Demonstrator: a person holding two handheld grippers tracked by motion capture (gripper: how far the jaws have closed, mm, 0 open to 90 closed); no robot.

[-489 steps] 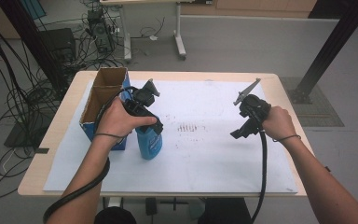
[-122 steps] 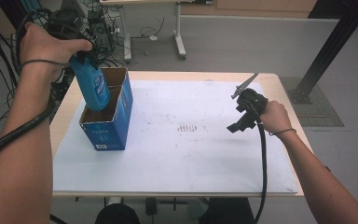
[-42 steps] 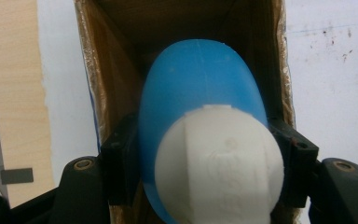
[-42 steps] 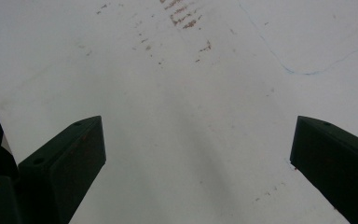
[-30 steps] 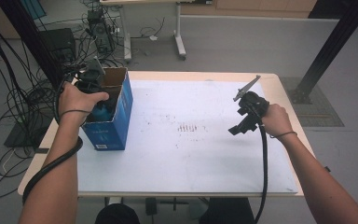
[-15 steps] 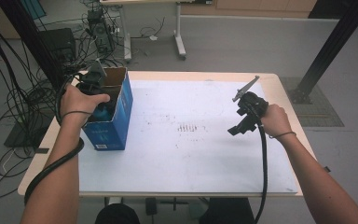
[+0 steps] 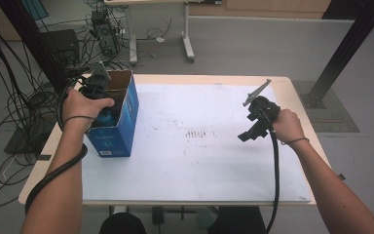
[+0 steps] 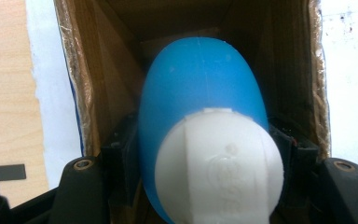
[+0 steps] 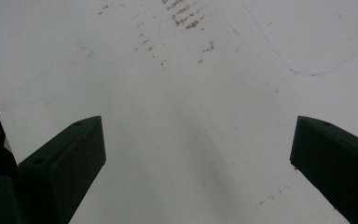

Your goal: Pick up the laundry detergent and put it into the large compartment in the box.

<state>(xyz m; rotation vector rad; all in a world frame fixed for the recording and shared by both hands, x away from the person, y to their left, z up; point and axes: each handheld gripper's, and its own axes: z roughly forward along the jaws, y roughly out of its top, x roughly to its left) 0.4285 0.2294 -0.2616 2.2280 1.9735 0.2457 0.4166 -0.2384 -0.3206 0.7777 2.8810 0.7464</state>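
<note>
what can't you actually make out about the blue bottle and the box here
- Blue bottle: its base is hidden in the left gripper view by its own body and white cap.
- Cardboard box: its floor is dark and blocked by the bottle.
- High view: the left hand-held gripper and hand cover most of the bottle.

Blue bottle (image 8: 200,93): base hidden deep in cardboard box (image 8: 81,74), beyond left gripper (image 8: 200,154); white cap (image 8: 219,172) cut off at lower edge, blurred.

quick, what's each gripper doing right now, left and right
Left gripper: shut on the blue bottle, down inside the cardboard box.
Right gripper: open, holding nothing, above the white sheet.
</note>
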